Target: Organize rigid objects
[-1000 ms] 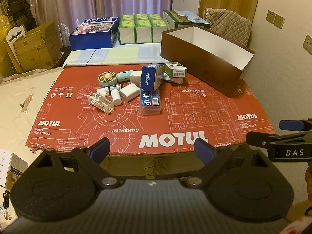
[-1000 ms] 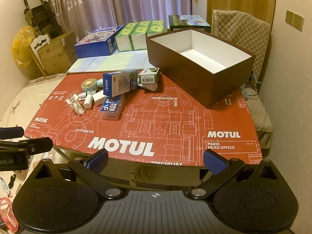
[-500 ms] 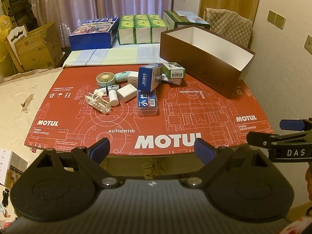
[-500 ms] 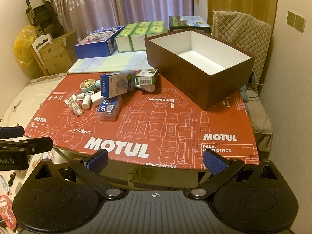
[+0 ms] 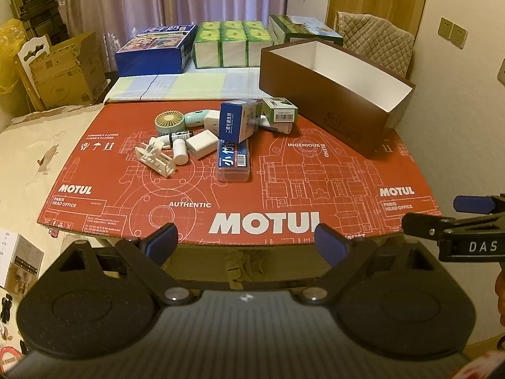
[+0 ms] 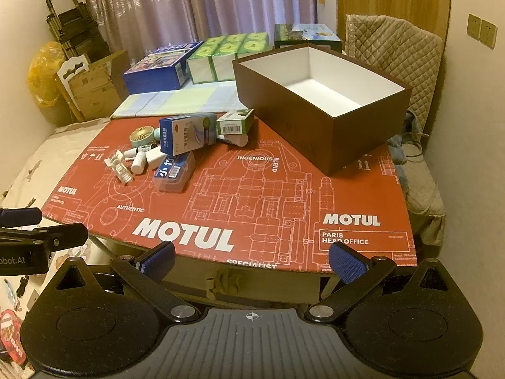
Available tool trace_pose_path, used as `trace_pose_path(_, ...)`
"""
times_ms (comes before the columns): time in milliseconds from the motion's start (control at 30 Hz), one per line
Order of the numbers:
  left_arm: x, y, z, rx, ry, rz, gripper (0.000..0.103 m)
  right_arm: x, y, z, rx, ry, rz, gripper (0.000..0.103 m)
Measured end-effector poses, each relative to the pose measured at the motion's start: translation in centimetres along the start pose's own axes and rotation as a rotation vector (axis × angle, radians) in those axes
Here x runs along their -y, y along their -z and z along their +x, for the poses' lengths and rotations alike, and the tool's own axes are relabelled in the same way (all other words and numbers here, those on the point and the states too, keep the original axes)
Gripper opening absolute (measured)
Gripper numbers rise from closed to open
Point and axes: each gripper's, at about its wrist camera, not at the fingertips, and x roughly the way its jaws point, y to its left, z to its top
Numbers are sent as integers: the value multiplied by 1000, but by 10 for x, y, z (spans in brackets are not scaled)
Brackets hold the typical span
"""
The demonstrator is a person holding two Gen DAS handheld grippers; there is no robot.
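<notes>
Curtains (image 5: 176, 0), quilted chair (image 6: 394, 44), cardboard carton (image 5: 63, 72).

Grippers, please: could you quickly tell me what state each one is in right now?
Left gripper: open, fingers spread wide, holding nothing.
Right gripper: open, fingers spread wide, holding nothing.

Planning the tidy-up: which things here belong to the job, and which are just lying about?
Job: blue carton, green carton, clear case, mini fan, white rack, brown box.
Lying about: tissue packs, big blue box, cardboard boxes.
</notes>
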Motion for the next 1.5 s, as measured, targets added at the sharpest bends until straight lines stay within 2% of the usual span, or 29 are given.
trace_pose_path(300,2,1,-2,3,-21,-14,91,12,1,2,3,-42,10,101)
trace_pose_path(633,-31,-2,21,-26,-42,-42,91,14,-4,23,-22,-98,45,101)
trace_pose_path(767,-51,-10,39,-30,-32,-42,91,10,-8,37,-24,-91,49,101)
trace_pose_path(833,-60,-16,49,-34,-21,-35,87,9,-12,45,-24,-81,59,101)
trace_pose_path(967,-83,-31,77,-53,-16,-33,84,4,-27,66,-23,-58,96,101)
trace_pose_path(1233,-124,-66,131,-57,-5,-38,84,-17,-66,116,-30,-32,140,101)
trace_pose_path(1500,-146,-82,179,-104,10,-50,83,-25,-91,153,-44,9,175,101)
